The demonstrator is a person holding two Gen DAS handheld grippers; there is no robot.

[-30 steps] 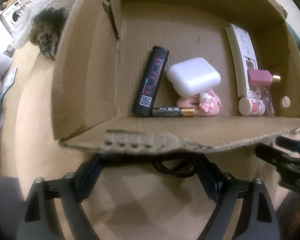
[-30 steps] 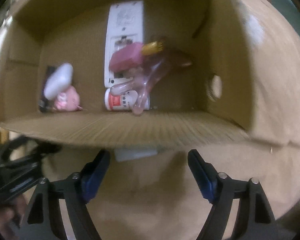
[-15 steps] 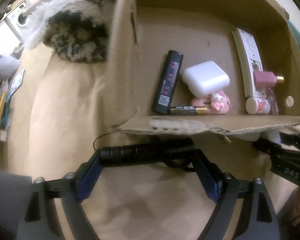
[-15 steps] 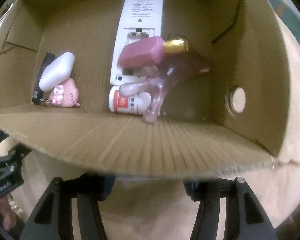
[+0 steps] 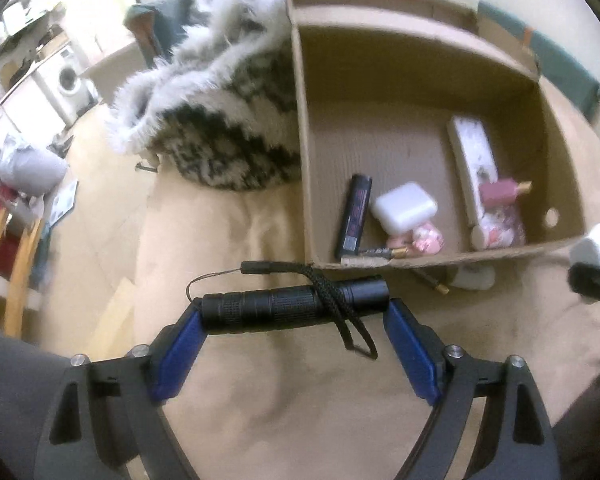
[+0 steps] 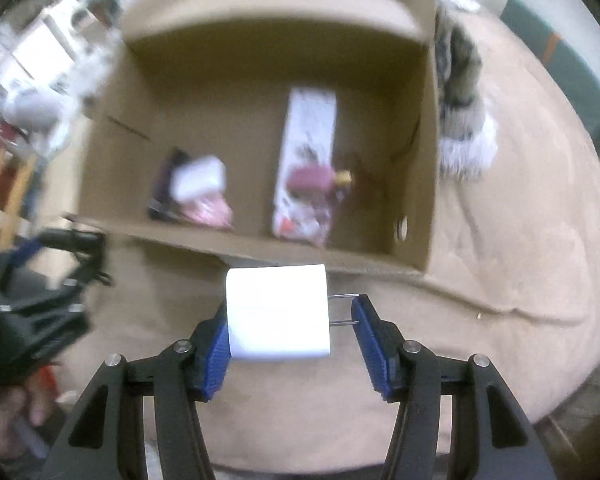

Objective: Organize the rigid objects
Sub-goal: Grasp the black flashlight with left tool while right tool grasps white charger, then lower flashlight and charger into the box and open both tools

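My left gripper point(image 5: 296, 316) is shut on a black flashlight point(image 5: 284, 304), gripped end to end between the blue pads, with its cord looped over the barrel. My right gripper point(image 6: 290, 328) is shut on a white charger plug point(image 6: 276, 312); its two prongs touch the right pad. Both are held above the beige cushion, just in front of the open cardboard box point(image 5: 420, 56). Inside the box lie a black battery pack point(image 5: 356, 212), a white case point(image 5: 404, 206), a pink toy point(image 5: 424, 238), a white remote point(image 5: 474, 152) and a pink bottle point(image 5: 500, 192).
A small white object point(image 5: 472, 278) and a thin battery point(image 5: 430, 280) lie on the cushion by the box's near wall. A fluffy black-and-white blanket point(image 5: 228, 120) presses against the box's left side. A wooden chair point(image 5: 8, 260) stands at far left.
Both grippers have lifted off the cushion and pulled back from the box. The right one closed on the charger; the left carries the flashlight up.
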